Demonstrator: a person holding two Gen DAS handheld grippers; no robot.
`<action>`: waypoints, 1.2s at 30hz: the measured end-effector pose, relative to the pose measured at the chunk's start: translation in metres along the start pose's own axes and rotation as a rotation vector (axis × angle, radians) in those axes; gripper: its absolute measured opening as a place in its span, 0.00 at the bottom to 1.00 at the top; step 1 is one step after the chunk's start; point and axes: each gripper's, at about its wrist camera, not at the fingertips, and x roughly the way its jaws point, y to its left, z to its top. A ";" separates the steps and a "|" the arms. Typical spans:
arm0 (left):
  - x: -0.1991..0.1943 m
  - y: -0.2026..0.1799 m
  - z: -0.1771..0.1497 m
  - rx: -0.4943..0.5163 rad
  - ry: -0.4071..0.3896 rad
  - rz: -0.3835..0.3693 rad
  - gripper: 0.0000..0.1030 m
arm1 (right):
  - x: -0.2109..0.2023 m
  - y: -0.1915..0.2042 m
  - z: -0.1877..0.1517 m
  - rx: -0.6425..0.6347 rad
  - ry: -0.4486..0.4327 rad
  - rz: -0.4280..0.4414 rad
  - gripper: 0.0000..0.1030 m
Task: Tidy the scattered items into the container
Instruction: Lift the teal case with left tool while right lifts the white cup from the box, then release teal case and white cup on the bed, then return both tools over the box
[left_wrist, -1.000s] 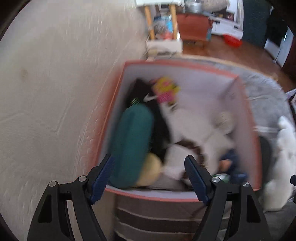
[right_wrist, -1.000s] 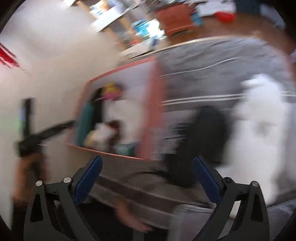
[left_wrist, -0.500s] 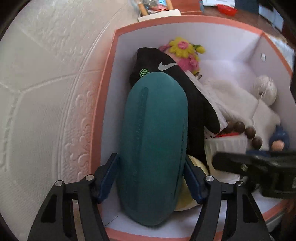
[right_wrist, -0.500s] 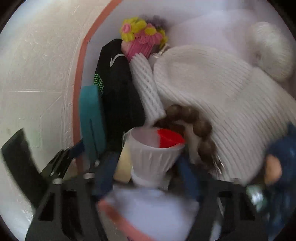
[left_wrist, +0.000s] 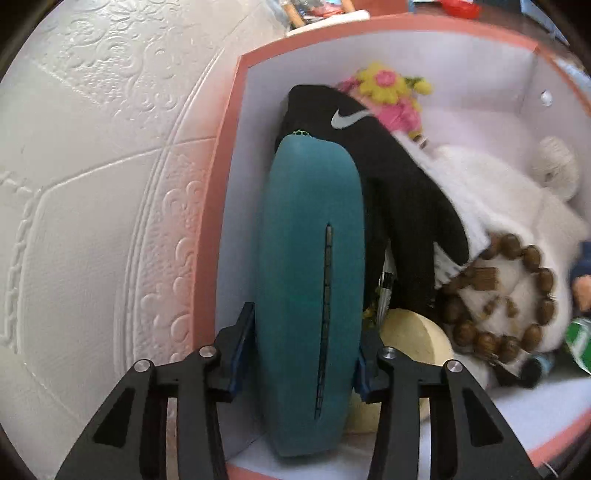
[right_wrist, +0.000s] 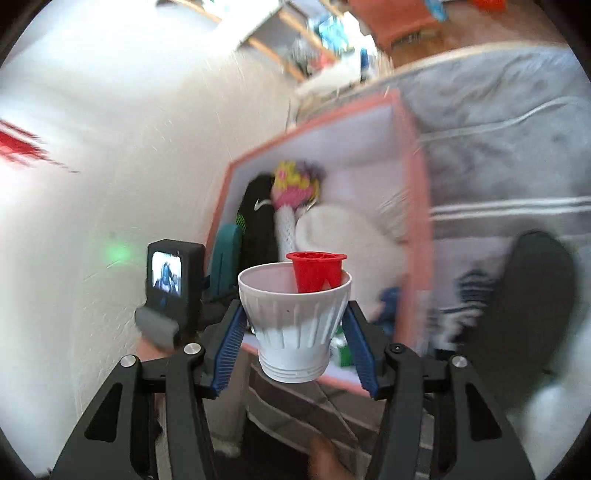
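Left gripper (left_wrist: 304, 350) jaws, just closing, clamp the teal oval case (left_wrist: 308, 295) at the salmon-rimmed box's (left_wrist: 225, 206) left wall; right gripper (right_wrist: 295, 343) jaws grip a white ribbed plastic cup (right_wrist: 295, 314) holding a red cup (right_wrist: 316, 271)

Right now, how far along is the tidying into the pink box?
Mostly done: the pink box already holds a black glove, beads and white hat. In hand: left gripper clamps the teal case inside; right gripper holds the white cup outside. Left: a dark item on the bed.
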 end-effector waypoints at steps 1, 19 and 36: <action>-0.010 0.003 -0.003 -0.008 -0.011 -0.010 0.37 | -0.017 -0.006 -0.003 -0.009 -0.021 -0.019 0.51; -0.284 -0.126 -0.005 0.135 -0.371 -0.523 0.35 | -0.181 -0.196 -0.077 0.248 -0.359 -0.493 0.51; -0.237 -0.344 -0.011 0.045 -0.260 -0.458 0.86 | -0.181 -0.247 -0.089 0.362 -0.311 -0.614 0.88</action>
